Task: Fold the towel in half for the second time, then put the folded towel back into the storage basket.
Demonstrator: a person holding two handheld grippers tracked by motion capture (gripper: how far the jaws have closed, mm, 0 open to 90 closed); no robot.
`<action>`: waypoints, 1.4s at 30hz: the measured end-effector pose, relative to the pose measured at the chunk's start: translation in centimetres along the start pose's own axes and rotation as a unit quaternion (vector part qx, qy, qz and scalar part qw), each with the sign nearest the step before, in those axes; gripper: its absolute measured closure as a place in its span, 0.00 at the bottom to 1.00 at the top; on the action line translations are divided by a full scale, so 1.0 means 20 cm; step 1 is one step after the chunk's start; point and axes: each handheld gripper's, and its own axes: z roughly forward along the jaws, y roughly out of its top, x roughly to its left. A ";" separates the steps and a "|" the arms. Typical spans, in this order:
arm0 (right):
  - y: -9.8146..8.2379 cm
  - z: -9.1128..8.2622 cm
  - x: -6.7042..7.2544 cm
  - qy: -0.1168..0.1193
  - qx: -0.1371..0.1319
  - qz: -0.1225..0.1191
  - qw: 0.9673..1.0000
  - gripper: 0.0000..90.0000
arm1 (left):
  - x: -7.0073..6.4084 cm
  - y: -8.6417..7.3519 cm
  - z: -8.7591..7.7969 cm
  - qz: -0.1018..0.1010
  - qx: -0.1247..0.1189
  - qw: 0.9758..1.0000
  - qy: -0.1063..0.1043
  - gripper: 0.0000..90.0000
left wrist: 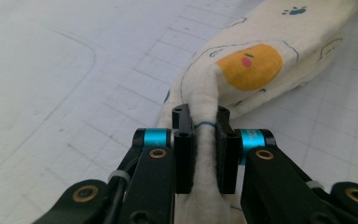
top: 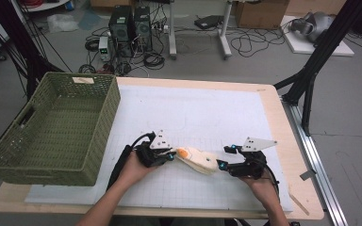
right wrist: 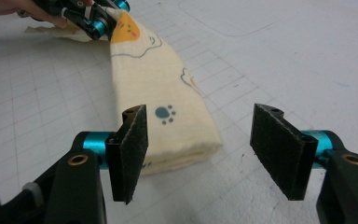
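- No brand, label or legible writing is seen on any item. A pale tag sits on the far rim of the green basket [top: 52,127], too small to read.
- Green basket: stands at the left end of the worktop [top: 245,99], well to the left of the left tool and apart from it.
- Left tool [top: 169,157]: closed on the cloth [top: 199,160]. The left gripper view shows both pads [left wrist: 185,154] pressing a pinched ridge of the fabric between them, with a thin blue printed line crossing the ridge at the jaw tips.
- Cloth: a cream, folded strip lying on the gridded white mat between the two tools, one end in the left tool's grip, the other end just ahead of the right tool.
- Printed marks on the cloth: the left gripper view shows an orange round patch with a small pink spot just beyond the jaws, and a blue paw print farther off. The right gripper view shows a blue paw print near the folded end.
- Right tool [top: 222,157]: open, its pads standing wide apart with nothing between them. In the right gripper view the folded end of the cloth lies just beyond its left pad [right wrist: 133,149], untouched.
- The high view adds the person's hands and forearms entering from the near edge.
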 end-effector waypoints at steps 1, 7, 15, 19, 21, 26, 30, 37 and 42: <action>0.00 0.00 0.00 0.000 0.000 0.002 1.000 0.40 | 0.00 0.00 -0.01 -0.002 -0.003 1.000 0.004 0.90; 0.00 -0.01 0.00 0.000 -0.002 0.002 1.000 0.39 | 0.01 0.01 -0.04 -0.008 -0.013 1.000 0.012 0.90; 0.00 0.00 -0.01 -0.001 -0.006 0.006 1.000 0.36 | 0.01 0.00 -0.05 -0.017 -0.024 0.999 0.013 0.90; 0.00 -0.01 -0.01 -0.002 -0.008 0.012 1.000 0.33 | 0.02 0.00 -0.06 -0.017 -0.025 0.999 0.014 0.90; 0.00 -0.01 -0.01 -0.002 -0.008 0.013 1.000 0.31 | 0.02 0.01 -0.07 -0.019 -0.027 0.999 0.014 0.90; 0.00 -0.02 -0.01 -0.005 -0.009 0.014 1.000 0.27 | 0.03 0.00 -0.08 -0.022 -0.031 0.999 0.013 0.90; 0.00 -0.02 0.00 -0.007 -0.009 0.017 1.000 0.25 | 0.04 0.00 -0.10 -0.029 -0.038 0.999 0.012 0.90; 0.01 -0.02 0.00 -0.008 -0.009 0.018 1.000 0.24 | 0.06 0.00 -0.14 -0.034 -0.047 0.998 0.014 0.90; 0.01 -0.01 0.00 -0.007 -0.007 0.019 1.000 0.23 | 0.07 0.00 -0.15 -0.038 -0.052 0.998 0.016 0.90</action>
